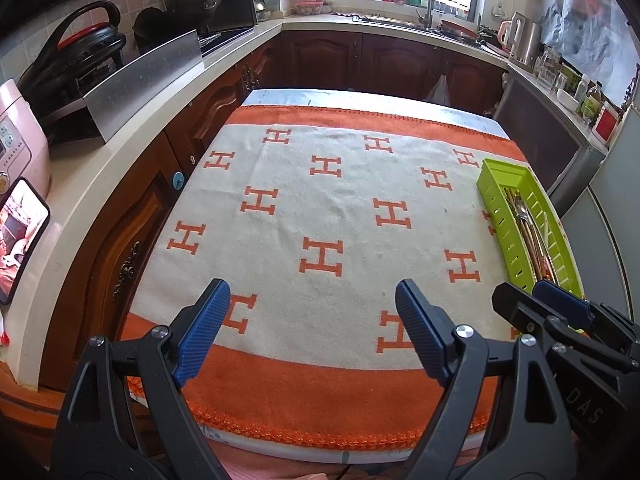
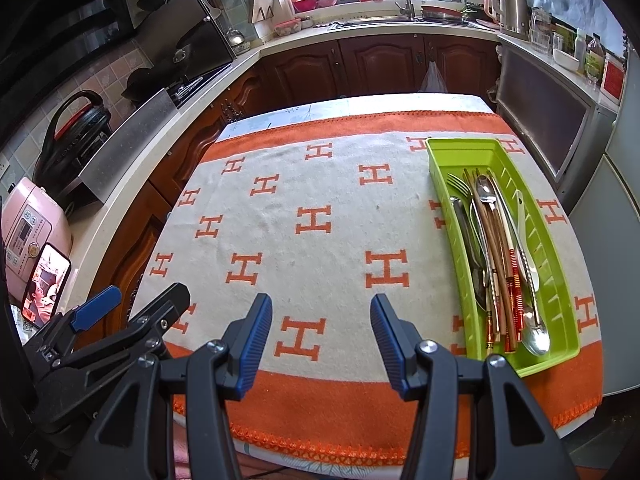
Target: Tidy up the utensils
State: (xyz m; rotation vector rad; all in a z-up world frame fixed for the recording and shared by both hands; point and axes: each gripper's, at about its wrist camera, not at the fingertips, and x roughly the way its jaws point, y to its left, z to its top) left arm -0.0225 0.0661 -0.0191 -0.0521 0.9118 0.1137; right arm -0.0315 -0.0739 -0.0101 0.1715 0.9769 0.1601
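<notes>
The right tongs (image 2: 321, 320) sit nearest the lens in the right wrist view: black arms, blue ribbed pads (image 2: 256, 340), jaws spread wide, nothing held. They hover low over the near orange border of the blanket (image 2: 320, 220), pointing toward the far edge of the worktop (image 2: 360, 102). The left tongs (image 1: 312, 308) are likewise wide apart and hold nothing; they hover over the near-left part of the blanket, aimed the same way. Each set appears at the edge of the other's view, side by side and apart.

The cutlery tray (image 2: 560, 304) is a lime-green plastic trough with slotted side walls. It lies on the right side of the blanket, near the right edge of the worktop, to the right of the right tongs. Its long axis runs from near to far, tilted slightly leftward at the far end.

Contents lie lengthwise along the tray:
- fork (image 2: 460, 186), tines toward the far end;
- steel spoon (image 2: 535, 338), bowl toward the near end;
- second spoon (image 2: 483, 188), bowl toward the far end;
- wooden chopsticks (image 2: 494, 232);
- white spoon (image 2: 524, 236) against the right wall.

The far third of the tray floor is bare.
</notes>
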